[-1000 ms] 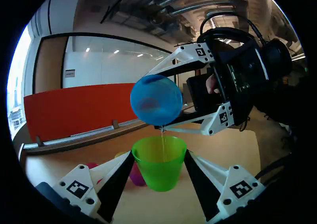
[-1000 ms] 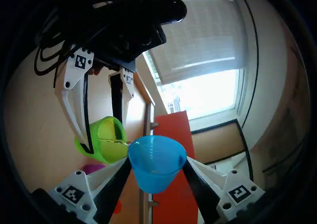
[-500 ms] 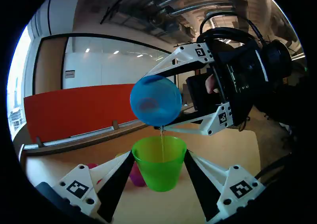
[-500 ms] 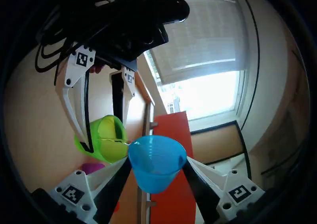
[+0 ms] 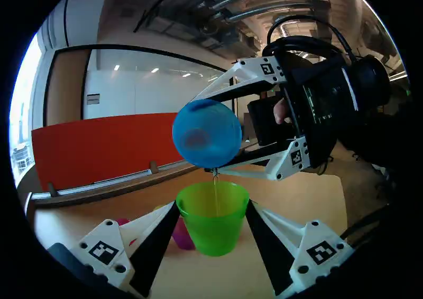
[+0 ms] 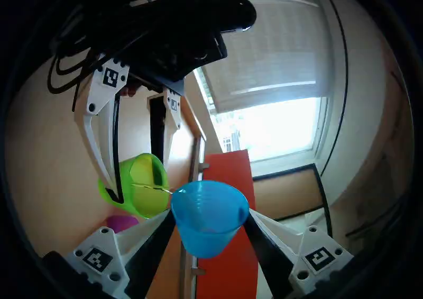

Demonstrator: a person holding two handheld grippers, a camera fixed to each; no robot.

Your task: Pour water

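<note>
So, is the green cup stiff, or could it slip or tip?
The green cup looks like thin plastic, so it probably flexes if squeezed. Its smooth tapered wall might slip within the left gripper. The water streaming in from the blue cup likely makes it heavier.

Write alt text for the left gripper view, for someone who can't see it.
A tipped blue cup, clamped in the right gripper, pours a thin stream of liquid into a green cup held upright in the left gripper. A wooden table and an orange panel lie behind.
</note>
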